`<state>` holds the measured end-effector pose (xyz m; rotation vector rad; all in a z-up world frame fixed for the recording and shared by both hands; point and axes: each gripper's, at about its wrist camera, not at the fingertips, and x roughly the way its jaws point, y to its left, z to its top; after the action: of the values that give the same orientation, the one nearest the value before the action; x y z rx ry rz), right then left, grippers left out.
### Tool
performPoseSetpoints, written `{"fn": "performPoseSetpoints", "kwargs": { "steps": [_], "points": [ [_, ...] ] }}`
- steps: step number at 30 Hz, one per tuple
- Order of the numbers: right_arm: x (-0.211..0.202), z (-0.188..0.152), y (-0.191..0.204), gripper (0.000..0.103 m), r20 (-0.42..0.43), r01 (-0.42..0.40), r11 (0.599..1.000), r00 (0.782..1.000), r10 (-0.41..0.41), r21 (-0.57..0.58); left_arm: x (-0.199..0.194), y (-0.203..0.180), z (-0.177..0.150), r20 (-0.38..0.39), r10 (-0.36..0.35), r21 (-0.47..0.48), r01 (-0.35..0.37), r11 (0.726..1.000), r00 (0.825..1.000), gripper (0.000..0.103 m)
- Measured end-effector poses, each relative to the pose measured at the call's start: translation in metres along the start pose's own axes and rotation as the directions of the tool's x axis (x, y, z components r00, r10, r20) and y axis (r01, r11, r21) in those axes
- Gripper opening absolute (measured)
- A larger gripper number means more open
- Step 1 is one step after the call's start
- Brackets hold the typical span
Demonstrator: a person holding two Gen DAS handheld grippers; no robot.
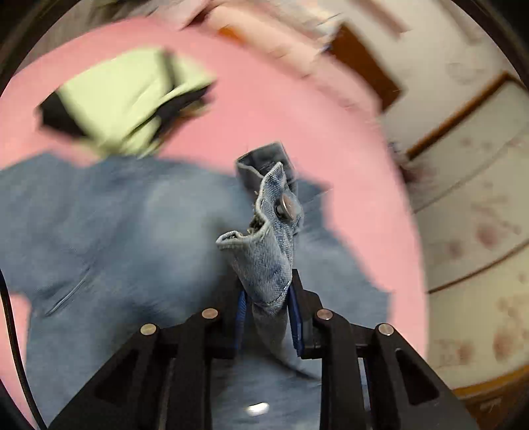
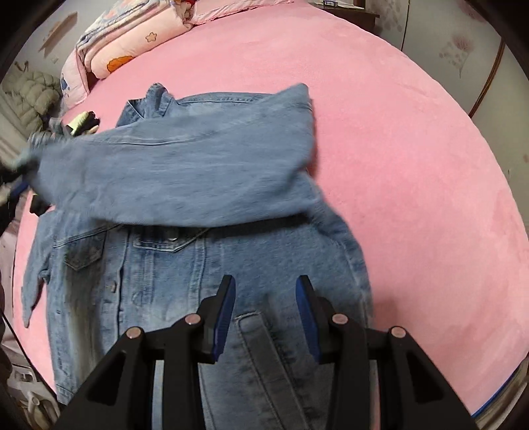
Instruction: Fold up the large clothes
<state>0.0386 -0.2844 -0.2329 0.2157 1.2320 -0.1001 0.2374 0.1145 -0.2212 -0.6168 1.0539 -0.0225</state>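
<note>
Now the left hand-held gripper, clamped on the denim jacket's cuff, should be carried across the chest; the right hand-held gripper, part open and empty, hovers over the hem.

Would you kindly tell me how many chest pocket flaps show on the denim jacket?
2: one flap near the jacket's left edge, one flap mid-chest, partly under the lifted sleeve.

Pink-covered bed. Folded patterned quilts at far left corner. Floral-papered walls with wooden trim. Dark wooden furniture beyond far edge.
</note>
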Motion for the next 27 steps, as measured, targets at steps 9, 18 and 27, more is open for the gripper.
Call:
{"fn": "performPoseSetpoints", "kwargs": {
  "steps": [9,18,27],
  "points": [
    [0.023,0.024,-0.014,0.038,0.015,0.107,0.993,0.994,-0.106,-0.041,0.052,0.071,-0.043,-0.14,0.102,-0.182,-0.127,0.975,0.985,0.039],
    [0.051,0.03,-0.001,0.038,0.072,0.284,0.893,0.958,-0.277,-0.349,0.059,0.043,-0.034,-0.136,0.093,-0.101,-0.108,0.989,0.986,0.05],
    [0.057,0.048,-0.027,0.016,0.098,0.243,0.944,0.969,-0.227,-0.224,0.073,0.008,-0.046,-0.167,0.02,-0.049,-0.028,0.998,0.986,0.023]
  ]
}}
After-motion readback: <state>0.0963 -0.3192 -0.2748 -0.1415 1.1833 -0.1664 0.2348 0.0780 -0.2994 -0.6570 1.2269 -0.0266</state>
